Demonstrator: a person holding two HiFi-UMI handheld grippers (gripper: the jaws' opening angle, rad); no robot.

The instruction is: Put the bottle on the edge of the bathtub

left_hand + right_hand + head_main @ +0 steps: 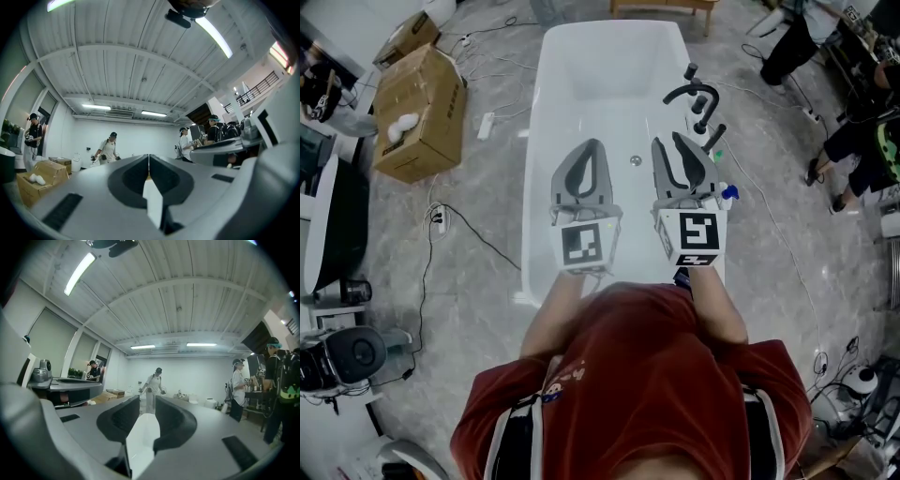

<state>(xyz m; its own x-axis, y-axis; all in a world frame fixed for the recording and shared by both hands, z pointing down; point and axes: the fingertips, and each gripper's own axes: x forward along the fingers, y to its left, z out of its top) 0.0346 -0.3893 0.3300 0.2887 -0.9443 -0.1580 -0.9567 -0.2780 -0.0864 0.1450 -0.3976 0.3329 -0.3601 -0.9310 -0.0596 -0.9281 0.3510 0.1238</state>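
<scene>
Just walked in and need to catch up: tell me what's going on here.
A person in a red shirt stands at the end of a white bathtub, holding both grippers out over it. The left gripper is shut and empty; the right gripper has its jaws slightly apart with nothing between them. A small blue-topped bottle sits at the tub's right rim, beside the right gripper, held by neither.

Bathtub (pixel 609 89) and cardboard box (pixel 420 112) on floor (pixel 487 309)
</scene>
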